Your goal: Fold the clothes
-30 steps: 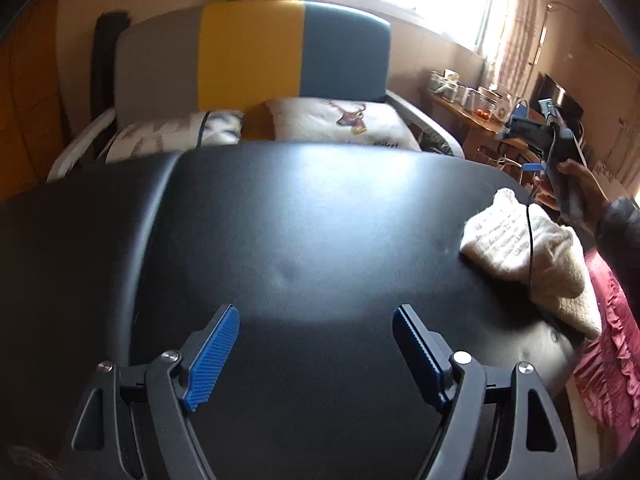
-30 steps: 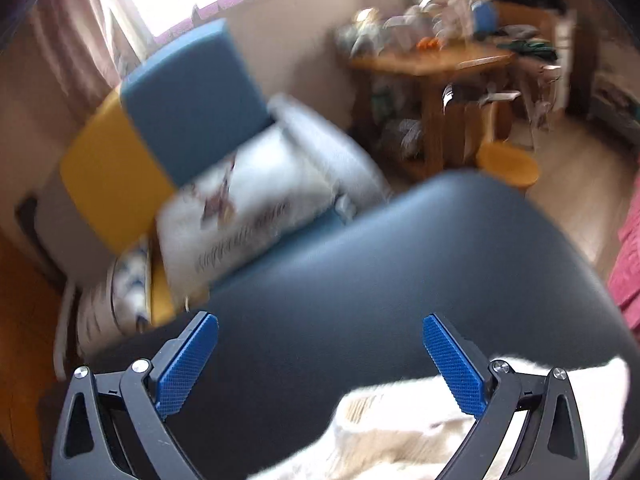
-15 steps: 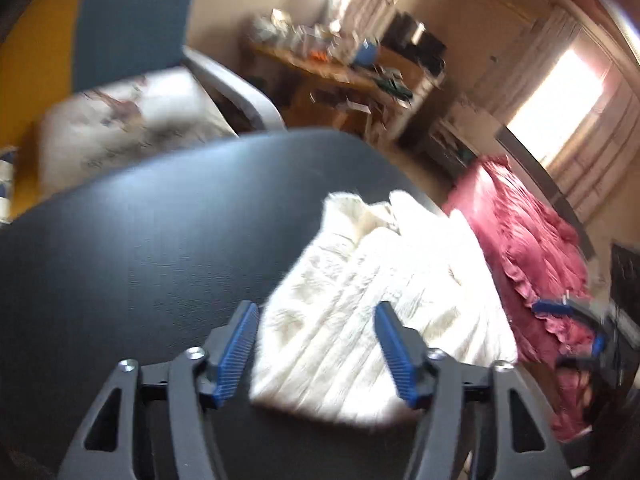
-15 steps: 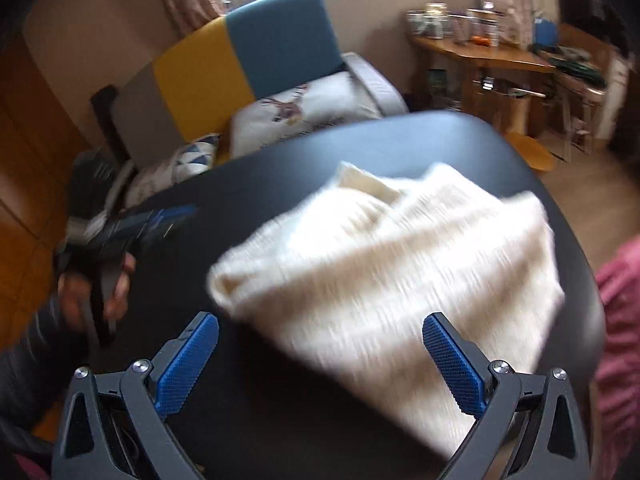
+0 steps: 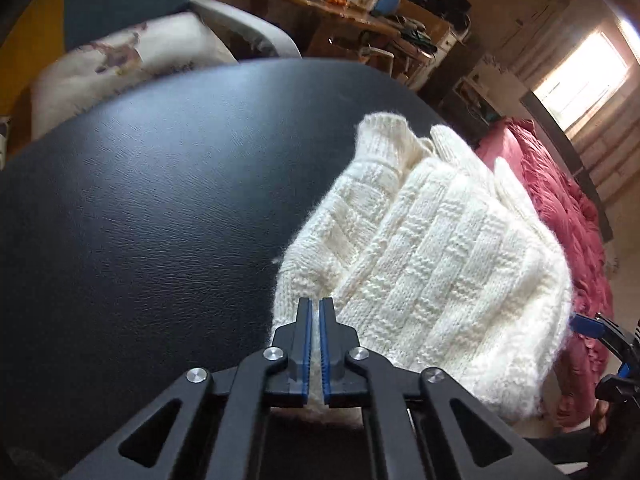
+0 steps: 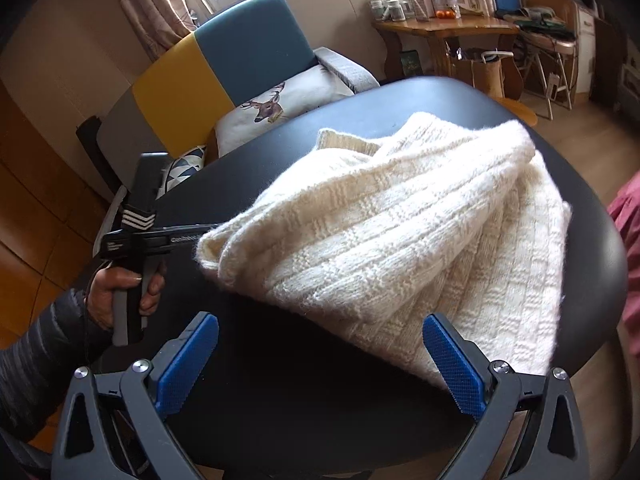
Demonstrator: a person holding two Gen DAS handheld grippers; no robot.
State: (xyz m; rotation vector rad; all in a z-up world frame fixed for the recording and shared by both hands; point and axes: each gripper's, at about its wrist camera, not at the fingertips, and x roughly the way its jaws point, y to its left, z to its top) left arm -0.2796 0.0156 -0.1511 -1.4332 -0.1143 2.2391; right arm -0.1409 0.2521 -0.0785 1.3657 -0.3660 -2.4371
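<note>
A cream knitted sweater lies in a folded heap on the right part of the black padded table. My left gripper is shut on the sweater's near left corner, and white knit shows between its blue pads. In the right wrist view the sweater spreads across the table; a hand holds the left gripper at its left corner, the tips hidden by the knit. My right gripper stands open just short of the sweater's near edge, its right finger close to the hem.
Behind the table stands a chair with a yellow and blue back and a deer cushion. A wooden side table with jars is at the back right. A red ruffled cover lies off the table's right edge.
My left gripper swung right from bare table to the sweater and closed on its corner. The right gripper pulled back and steadied, still open, with the whole sweater now before it.
</note>
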